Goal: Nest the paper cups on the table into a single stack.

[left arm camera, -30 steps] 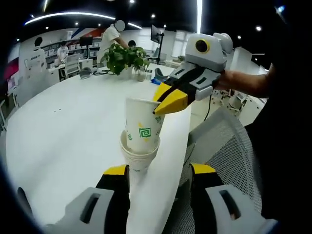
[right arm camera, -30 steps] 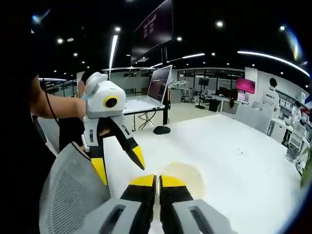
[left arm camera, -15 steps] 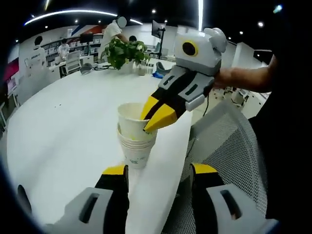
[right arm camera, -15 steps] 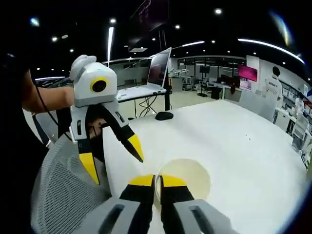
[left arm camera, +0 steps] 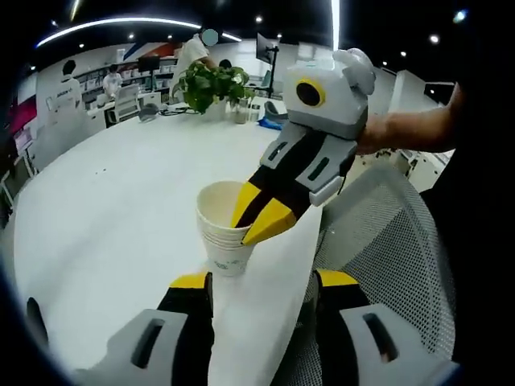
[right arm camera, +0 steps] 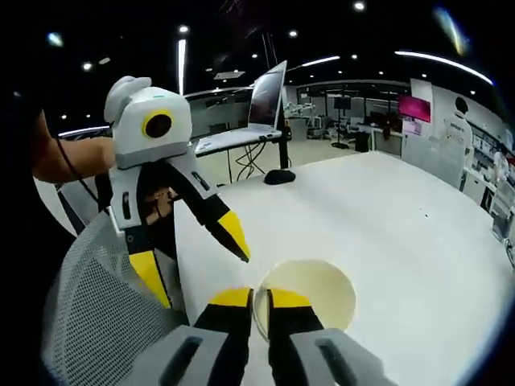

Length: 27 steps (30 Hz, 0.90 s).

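A stack of white paper cups [left arm camera: 223,251] stands near the edge of the white table [left arm camera: 105,209]. The top cup [left arm camera: 216,206] sits deep in the stack, its rim just above the others. My right gripper [left arm camera: 241,232] reaches in from the right, shut on that cup's near rim. In the right gripper view its yellow tips [right arm camera: 260,299] pinch the rim, and the cup's open mouth [right arm camera: 310,288] lies just beyond. My left gripper [left arm camera: 264,281] stands open just short of the stack, touching nothing. In the right gripper view the left gripper [right arm camera: 193,257] hangs open at the left.
A grey mesh chair [left arm camera: 386,241] sits close by the table edge beside the stack. A potted plant [left arm camera: 211,84] stands at the table's far end. A laptop [right arm camera: 261,121] and a mouse [right arm camera: 280,177] lie farther along. People stand in the background.
The right gripper has pushed the top cup down into the stack; it stood tall above the others and now sits nested. The left gripper stays open.
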Tool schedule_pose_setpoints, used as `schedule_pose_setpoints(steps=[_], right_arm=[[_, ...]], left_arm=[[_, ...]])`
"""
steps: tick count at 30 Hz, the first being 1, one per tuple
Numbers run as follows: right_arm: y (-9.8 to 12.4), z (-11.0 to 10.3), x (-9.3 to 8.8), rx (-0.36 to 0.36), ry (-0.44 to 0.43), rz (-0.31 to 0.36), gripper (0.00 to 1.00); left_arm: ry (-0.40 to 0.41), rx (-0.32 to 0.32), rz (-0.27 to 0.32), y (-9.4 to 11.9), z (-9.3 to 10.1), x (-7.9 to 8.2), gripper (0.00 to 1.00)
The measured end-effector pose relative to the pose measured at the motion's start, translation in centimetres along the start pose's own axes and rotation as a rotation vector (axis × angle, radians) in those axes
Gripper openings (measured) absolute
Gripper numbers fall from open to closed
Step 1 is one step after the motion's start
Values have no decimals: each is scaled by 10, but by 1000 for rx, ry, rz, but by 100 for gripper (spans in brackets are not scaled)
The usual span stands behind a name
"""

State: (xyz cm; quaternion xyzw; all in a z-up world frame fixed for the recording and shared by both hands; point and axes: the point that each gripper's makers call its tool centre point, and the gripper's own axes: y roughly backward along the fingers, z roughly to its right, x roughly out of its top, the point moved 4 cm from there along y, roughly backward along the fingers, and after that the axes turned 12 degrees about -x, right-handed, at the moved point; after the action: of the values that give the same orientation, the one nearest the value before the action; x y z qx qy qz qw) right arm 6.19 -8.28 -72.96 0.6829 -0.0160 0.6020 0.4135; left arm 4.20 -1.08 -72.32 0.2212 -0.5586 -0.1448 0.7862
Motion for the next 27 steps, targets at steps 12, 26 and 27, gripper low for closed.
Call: schedule_pose_setpoints(steps=[12, 26, 27], right_arm=[[24, 24, 12, -126, 39, 153, 40], [2, 29, -23, -117, -2, 44, 49], [2, 28, -22, -110, -8, 47, 46]], left_arm=[[-45, 74, 3, -30, -24, -7, 50], [-72, 64, -4, -55, -43, -8, 48], [-82, 65, -2, -55, -43, -6, 46]])
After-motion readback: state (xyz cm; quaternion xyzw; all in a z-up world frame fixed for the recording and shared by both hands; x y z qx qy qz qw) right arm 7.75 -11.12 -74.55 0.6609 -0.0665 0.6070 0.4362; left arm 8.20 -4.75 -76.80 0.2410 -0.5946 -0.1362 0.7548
